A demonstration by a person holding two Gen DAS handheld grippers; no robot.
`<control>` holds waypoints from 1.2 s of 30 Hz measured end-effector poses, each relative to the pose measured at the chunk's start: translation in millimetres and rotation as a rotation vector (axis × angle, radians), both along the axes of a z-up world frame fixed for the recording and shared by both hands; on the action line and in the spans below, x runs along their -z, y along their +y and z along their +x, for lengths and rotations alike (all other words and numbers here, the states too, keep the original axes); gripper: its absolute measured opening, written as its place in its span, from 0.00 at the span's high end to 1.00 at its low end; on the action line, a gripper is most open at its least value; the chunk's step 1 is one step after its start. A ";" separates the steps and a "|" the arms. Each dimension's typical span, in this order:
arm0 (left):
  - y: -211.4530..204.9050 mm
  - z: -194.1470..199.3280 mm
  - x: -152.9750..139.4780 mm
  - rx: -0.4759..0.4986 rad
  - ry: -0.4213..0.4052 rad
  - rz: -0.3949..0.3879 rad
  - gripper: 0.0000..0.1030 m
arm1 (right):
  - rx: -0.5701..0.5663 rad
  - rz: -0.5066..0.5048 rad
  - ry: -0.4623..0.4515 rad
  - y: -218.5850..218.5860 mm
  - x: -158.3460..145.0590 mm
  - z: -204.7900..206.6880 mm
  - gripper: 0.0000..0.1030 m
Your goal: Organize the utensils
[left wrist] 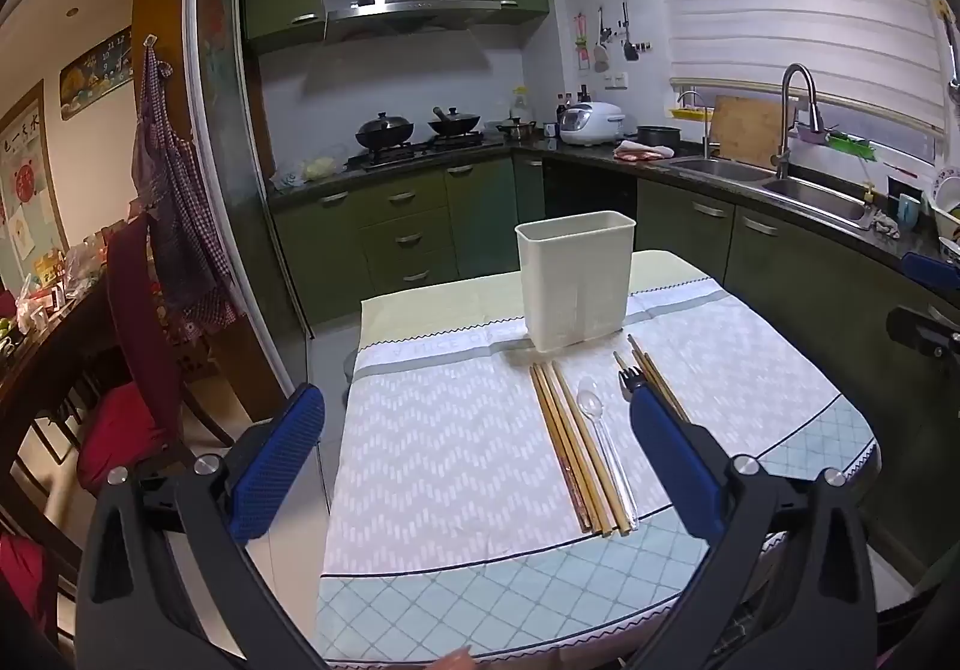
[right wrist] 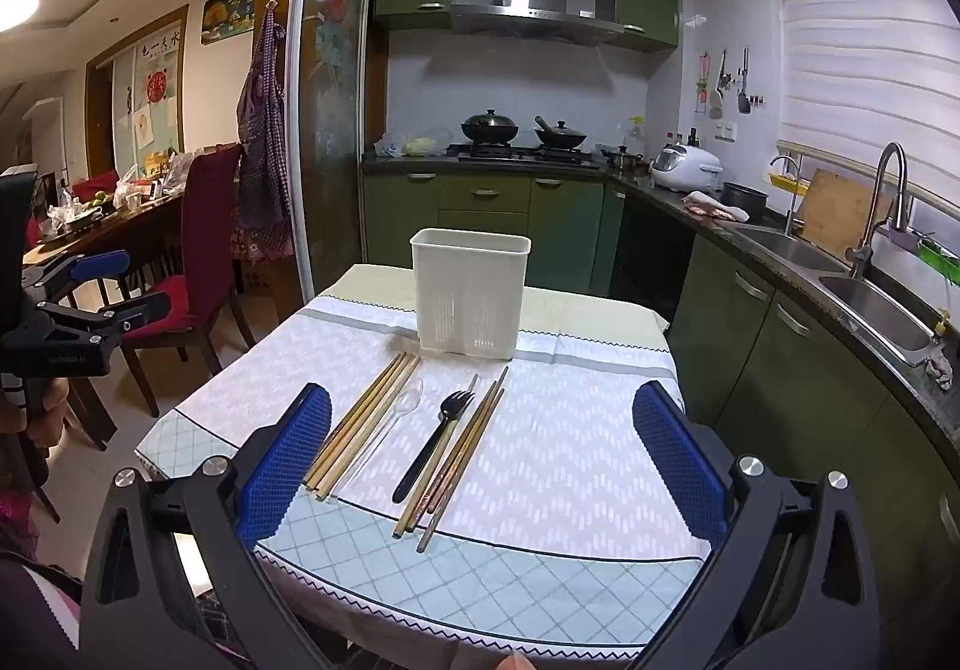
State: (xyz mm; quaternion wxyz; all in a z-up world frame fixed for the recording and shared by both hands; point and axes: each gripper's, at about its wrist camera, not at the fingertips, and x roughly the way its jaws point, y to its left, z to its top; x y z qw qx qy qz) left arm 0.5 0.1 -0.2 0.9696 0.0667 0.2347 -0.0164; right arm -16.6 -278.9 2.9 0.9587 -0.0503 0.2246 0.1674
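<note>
A cream utensil holder (left wrist: 575, 280) (right wrist: 470, 293) stands upright and empty at the far side of the table. In front of it lie a bundle of bamboo chopsticks (left wrist: 570, 448) (right wrist: 360, 424), a clear plastic spoon (left wrist: 603, 430) (right wrist: 390, 430), a black fork (left wrist: 629, 377) (right wrist: 433, 442) and a second bundle of chopsticks (left wrist: 657, 379) (right wrist: 459, 460). My left gripper (left wrist: 477, 430) is open and empty, above the table's near edge. My right gripper (right wrist: 480, 430) is open and empty, above the near edge. The left gripper also shows at the left edge of the right wrist view (right wrist: 120, 292).
The table wears a pale patterned cloth (left wrist: 444, 442) (right wrist: 576, 454). Red chairs (left wrist: 138, 370) (right wrist: 192, 274) stand to the left. A green kitchen counter with a sink (left wrist: 810, 196) (right wrist: 864, 304) runs along the right. A stove with woks (left wrist: 420, 129) is at the back.
</note>
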 end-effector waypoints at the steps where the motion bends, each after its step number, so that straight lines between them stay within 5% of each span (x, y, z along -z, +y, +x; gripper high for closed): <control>1: 0.1 0.0 0.0 0.000 -0.002 -0.001 0.06 | 0.000 0.001 0.000 0.0 0.0 0.1 0.04; 20: 6.1 7.2 9.4 -0.063 0.017 0.000 0.06 | 0.003 -0.004 0.006 1.4 6.2 4.5 0.04; 36: 0.3 6.1 8.0 -0.025 0.022 -0.009 0.06 | 0.010 -0.012 0.011 1.2 7.9 5.8 0.04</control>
